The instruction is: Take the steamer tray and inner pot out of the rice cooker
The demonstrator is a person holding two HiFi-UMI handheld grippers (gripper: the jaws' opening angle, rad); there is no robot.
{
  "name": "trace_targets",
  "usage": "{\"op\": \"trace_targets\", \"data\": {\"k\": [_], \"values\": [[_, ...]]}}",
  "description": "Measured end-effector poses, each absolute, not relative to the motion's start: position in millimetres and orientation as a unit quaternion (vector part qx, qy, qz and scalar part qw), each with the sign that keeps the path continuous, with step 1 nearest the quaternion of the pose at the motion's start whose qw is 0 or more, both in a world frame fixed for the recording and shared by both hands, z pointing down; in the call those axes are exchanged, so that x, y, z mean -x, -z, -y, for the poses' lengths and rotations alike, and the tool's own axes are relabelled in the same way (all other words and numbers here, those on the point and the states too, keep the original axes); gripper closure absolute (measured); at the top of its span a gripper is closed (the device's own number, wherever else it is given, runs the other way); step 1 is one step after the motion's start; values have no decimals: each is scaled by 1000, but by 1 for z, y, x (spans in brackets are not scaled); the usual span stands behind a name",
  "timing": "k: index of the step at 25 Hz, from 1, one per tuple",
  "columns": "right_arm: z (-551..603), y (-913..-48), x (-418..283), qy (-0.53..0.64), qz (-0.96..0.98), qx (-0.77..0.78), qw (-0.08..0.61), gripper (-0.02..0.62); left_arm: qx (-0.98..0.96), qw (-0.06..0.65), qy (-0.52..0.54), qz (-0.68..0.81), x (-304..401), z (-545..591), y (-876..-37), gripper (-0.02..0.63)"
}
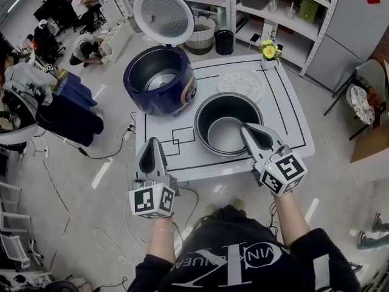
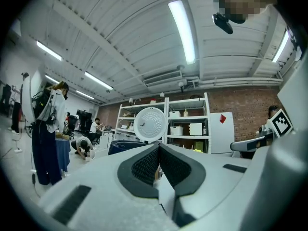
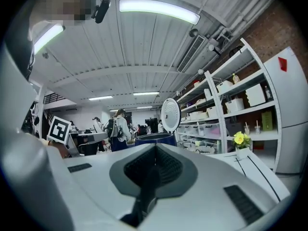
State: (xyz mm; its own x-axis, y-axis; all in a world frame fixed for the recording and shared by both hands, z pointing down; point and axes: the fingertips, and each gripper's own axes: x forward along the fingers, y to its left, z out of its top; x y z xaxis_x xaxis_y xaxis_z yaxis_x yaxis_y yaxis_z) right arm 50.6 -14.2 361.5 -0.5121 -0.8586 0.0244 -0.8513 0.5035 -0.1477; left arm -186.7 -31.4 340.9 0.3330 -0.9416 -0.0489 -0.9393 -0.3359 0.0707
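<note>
The dark blue rice cooker (image 1: 159,78) stands at the table's far left corner with its lid (image 1: 163,16) up; its cavity looks bare. The grey inner pot (image 1: 228,123) sits on the table mat to the cooker's right. Behind the pot lies the white steamer tray (image 1: 241,83). My left gripper (image 1: 153,145) is shut and holds nothing, at the table's near edge, in front of the cooker. My right gripper (image 1: 246,128) is shut and holds nothing, its tip over the pot's near rim. The left gripper (image 2: 159,146) and right gripper (image 3: 155,147) both show their pads pressed together, and the cooker lid (image 2: 150,124) stands ahead.
A small vase of yellow flowers (image 1: 268,52) stands at the table's far right corner. White shelving (image 1: 285,5), a ribbed basket (image 1: 202,35) and a black pot (image 1: 224,41) are behind the table. People and blue-covered desks (image 1: 73,102) are to the left; cables lie on the floor.
</note>
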Motion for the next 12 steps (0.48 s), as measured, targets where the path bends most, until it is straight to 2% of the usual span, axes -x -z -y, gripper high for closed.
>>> {"op": "trace_targets", "data": {"k": [12], "values": [[6, -354, -66, 51, -843, 535, 29, 597, -822, 23, 44, 568, 189, 32, -338, 597]]}}
